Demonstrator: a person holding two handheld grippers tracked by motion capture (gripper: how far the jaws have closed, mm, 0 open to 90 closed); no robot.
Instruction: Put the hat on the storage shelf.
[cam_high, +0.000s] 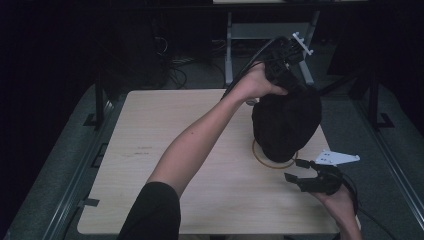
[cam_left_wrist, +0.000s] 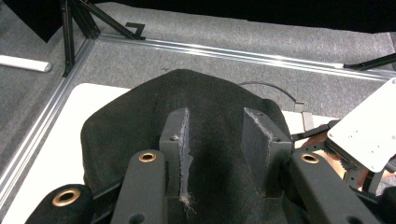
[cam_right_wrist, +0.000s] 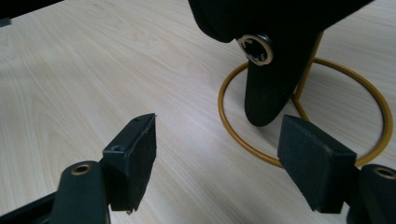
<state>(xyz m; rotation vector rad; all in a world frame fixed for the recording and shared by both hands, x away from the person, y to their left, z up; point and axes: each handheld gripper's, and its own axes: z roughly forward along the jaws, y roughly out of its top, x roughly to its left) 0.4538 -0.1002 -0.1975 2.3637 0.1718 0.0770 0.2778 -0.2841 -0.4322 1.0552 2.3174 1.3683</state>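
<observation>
A black hat (cam_high: 285, 122) sits on a gold wire stand whose ring base (cam_high: 260, 159) rests on the wooden table (cam_high: 165, 130). My left gripper (cam_high: 294, 86) comes down from above and is shut on the hat's crown; in the left gripper view the black fabric (cam_left_wrist: 210, 98) bunches between the jaws of this gripper (cam_left_wrist: 219, 140). My right gripper (cam_high: 296, 169) is open, low over the table just right of the ring. In the right gripper view this gripper (cam_right_wrist: 222, 149) faces the gold ring (cam_right_wrist: 221, 100), a hanging hat flap (cam_right_wrist: 271, 88) and a metal eyelet (cam_right_wrist: 256, 49).
The table's right edge (cam_high: 327, 150) lies close to the stand. Grey carpet and metal frame rails (cam_left_wrist: 224, 51) surround the table. The right gripper's grey plate (cam_left_wrist: 369, 133) appears beyond the hat in the left gripper view. Bare wood (cam_right_wrist: 93, 70) spreads left of the ring.
</observation>
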